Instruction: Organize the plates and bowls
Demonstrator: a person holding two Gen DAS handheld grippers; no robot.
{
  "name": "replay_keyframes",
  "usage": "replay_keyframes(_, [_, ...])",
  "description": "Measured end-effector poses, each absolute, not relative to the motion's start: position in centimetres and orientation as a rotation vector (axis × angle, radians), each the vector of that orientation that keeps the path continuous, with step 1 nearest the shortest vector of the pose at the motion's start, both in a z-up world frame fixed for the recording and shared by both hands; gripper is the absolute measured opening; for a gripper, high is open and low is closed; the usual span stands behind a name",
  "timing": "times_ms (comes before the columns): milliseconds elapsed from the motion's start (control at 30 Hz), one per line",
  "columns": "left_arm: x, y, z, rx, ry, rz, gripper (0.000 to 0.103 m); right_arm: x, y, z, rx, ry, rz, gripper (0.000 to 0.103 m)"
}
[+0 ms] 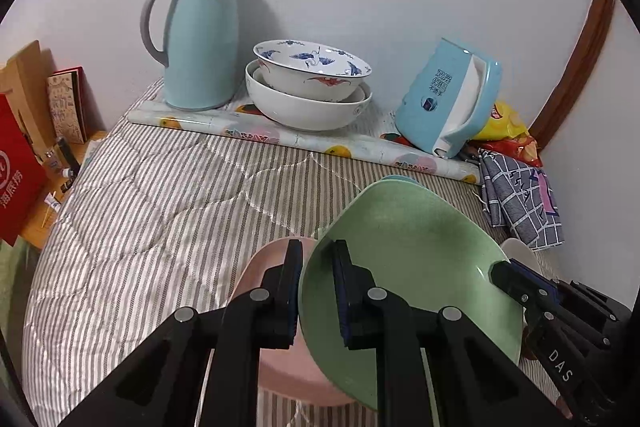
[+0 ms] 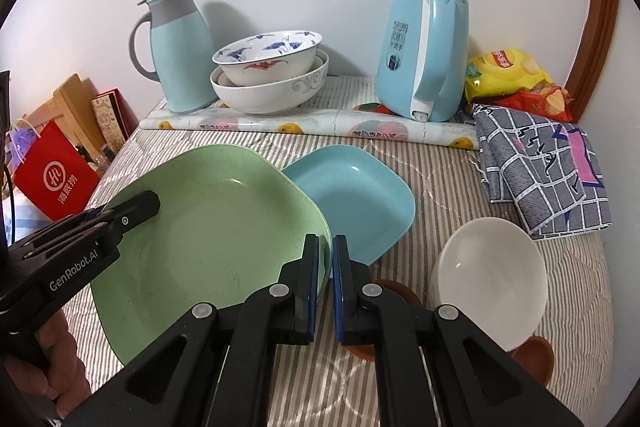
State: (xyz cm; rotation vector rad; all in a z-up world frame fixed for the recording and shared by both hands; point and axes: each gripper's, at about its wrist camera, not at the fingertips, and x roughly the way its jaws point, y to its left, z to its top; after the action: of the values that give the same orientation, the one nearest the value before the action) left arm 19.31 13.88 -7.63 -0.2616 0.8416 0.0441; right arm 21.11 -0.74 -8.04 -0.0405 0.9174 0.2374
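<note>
Striped bedding [image 2: 400,163] carries everything. Left gripper [image 1: 318,291] pinches the green plate's [image 2: 208,227] left rim above a pink plate [image 1: 276,359]; right gripper [image 2: 326,287] clamps its right rim. Just beside: blue plate [image 2: 352,199], then white bowl [image 2: 492,271] toward the right edge.

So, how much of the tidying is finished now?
Done: two bowls are nested by the wall. In hand: both grippers, left and right, clamp the green plate. Left: the blue plate, pink plate and white bowl lie unstacked.
</note>
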Motion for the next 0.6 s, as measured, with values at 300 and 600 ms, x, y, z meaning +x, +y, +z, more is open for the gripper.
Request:
replay_keyframes(300, [17.0,13.8,-7.3,-0.26,0.829,0.06,0.015,18.8,-0.5,-7.4,-0.049,0.901,0.248,0.006])
replay_keyframes(600, [15.5,14.6,-8.6,-0.27,0.852,0.088,0.015,17.8,0.3,-8.5,-0.061,0.914,0.273,0.006])
